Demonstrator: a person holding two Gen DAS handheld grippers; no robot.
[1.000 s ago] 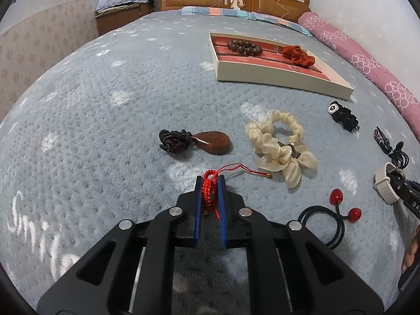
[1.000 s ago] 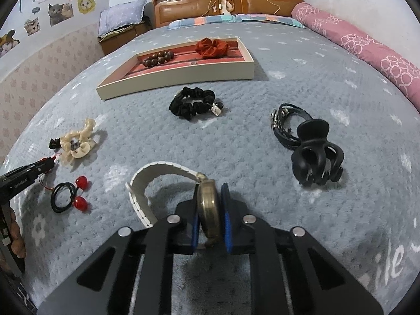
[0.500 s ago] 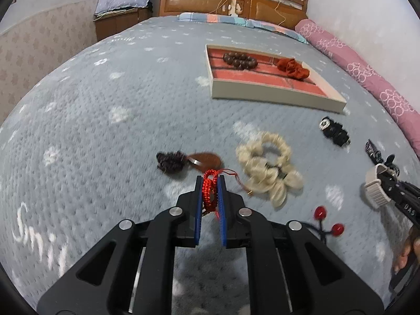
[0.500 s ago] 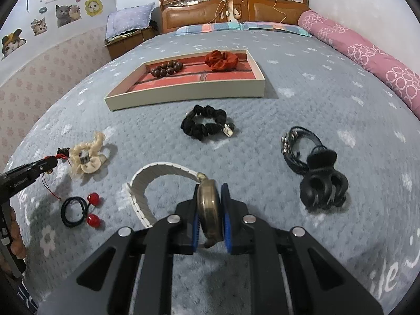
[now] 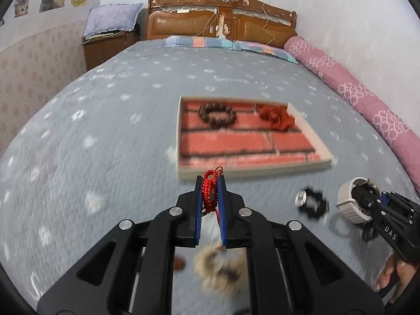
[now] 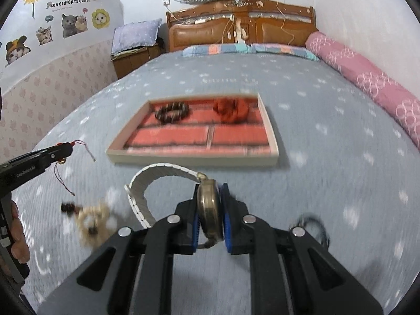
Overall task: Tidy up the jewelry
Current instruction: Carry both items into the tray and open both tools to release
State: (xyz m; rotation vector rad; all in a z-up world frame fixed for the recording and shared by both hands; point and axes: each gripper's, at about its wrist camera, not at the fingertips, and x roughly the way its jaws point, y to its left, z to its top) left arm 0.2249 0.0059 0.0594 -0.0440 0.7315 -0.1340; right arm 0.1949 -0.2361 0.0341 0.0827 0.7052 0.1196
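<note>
My left gripper [image 5: 210,183] is shut on a red braided cord bracelet [image 5: 209,191], held in the air just short of the tray's near rim. The tray [image 5: 309,136] has a cream rim and a red brick-pattern floor; it holds a dark bead bracelet [image 5: 217,114] and a red scrunchie [image 5: 275,116]. My right gripper [image 6: 210,197] is shut on a brass-cased watch [image 6: 207,207] with a white strap [image 6: 147,183], also in front of the tray [image 6: 270,134]. Each gripper shows in the other's view: the right [image 5: 367,199], the left [image 6: 65,148].
On the grey bedspread lie a cream scrunchie [image 5: 210,265], a black scrunchie [image 5: 312,204], and a brown pendant [image 6: 68,207]. A pink bolster [image 5: 367,105] runs along the right edge. A wooden headboard [image 6: 241,26] and bedside cabinet [image 5: 110,42] stand at the back.
Both grippers have lifted their items off the bedspread and moved forward toward the tray, which now looms much closer. The loose items have dropped below and behind the fingers.
</note>
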